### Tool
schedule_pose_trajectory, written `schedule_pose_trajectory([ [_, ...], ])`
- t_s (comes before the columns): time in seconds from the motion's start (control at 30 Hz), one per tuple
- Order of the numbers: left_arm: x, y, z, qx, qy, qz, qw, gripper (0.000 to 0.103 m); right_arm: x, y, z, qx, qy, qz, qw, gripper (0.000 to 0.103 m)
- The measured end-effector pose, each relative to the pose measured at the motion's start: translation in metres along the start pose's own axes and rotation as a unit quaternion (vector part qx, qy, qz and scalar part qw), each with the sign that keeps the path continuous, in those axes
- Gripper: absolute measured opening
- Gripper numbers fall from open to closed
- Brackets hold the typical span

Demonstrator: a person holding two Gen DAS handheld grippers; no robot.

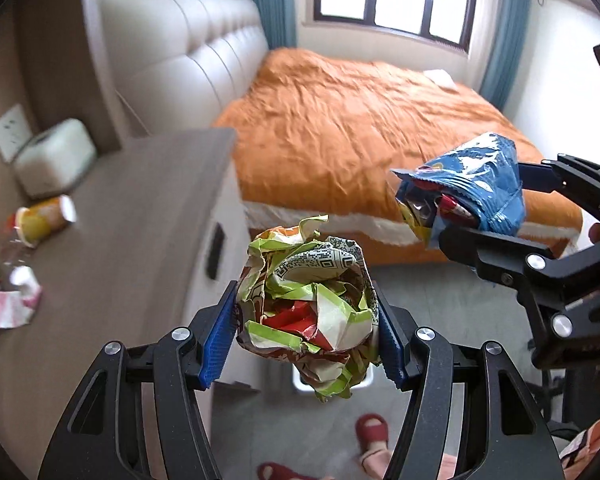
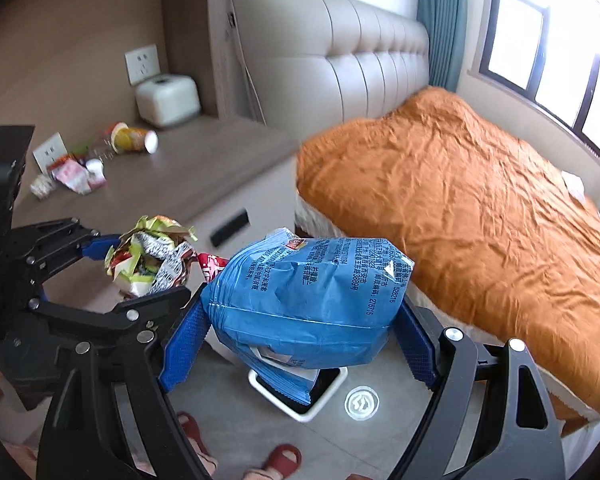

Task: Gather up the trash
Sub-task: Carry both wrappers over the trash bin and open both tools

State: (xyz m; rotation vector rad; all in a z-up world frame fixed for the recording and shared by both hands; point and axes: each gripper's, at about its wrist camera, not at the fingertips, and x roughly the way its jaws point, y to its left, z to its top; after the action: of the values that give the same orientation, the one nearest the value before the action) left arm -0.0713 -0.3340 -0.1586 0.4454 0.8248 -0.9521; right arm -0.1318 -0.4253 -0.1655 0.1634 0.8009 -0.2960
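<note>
My left gripper (image 1: pixel 306 330) is shut on a crumpled green and white wrapper (image 1: pixel 312 304), held in the air beside the bedside counter; it also shows in the right wrist view (image 2: pixel 148 258). My right gripper (image 2: pixel 300 330) is shut on a crumpled blue snack bag (image 2: pixel 312 300), which also shows in the left wrist view (image 1: pixel 472 188). A white bin (image 2: pixel 300 394) stands on the floor right below the blue bag, mostly hidden by it. More trash lies on the counter: a tipped yellow cup (image 2: pixel 134 140) and pink wrappers (image 2: pixel 76 176).
A grey-brown bedside counter (image 1: pixel 132 216) holds a white tissue box (image 2: pixel 167 100). A bed with an orange cover (image 2: pixel 460 208) is to the right. The person's feet in red slippers (image 2: pixel 284 458) stand on the grey floor below. A round floor drain (image 2: pixel 361 402) is beside the bin.
</note>
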Motion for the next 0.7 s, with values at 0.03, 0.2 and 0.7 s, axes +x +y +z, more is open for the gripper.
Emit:
schedule_pose_trajectory([
  [0.03,0.008,-0.005,-0.002,0.003,0.007,-0.001,1.0,0.061,0.005,-0.005,-0.006,0.003,0.008,0.001,1.0,0.084],
  [0.2,0.047,-0.018,-0.011,0.004,0.04,-0.01,0.9992,0.061,0.036,-0.025,-0.029,0.008,0.042,-0.003,0.999,0.084],
  [0.7,0.24,-0.02,-0.075,0.006,0.156,-0.052,0.9864,0.061,0.214,-0.035,-0.155,-0.075,0.143,-0.004,0.987,0.084],
])
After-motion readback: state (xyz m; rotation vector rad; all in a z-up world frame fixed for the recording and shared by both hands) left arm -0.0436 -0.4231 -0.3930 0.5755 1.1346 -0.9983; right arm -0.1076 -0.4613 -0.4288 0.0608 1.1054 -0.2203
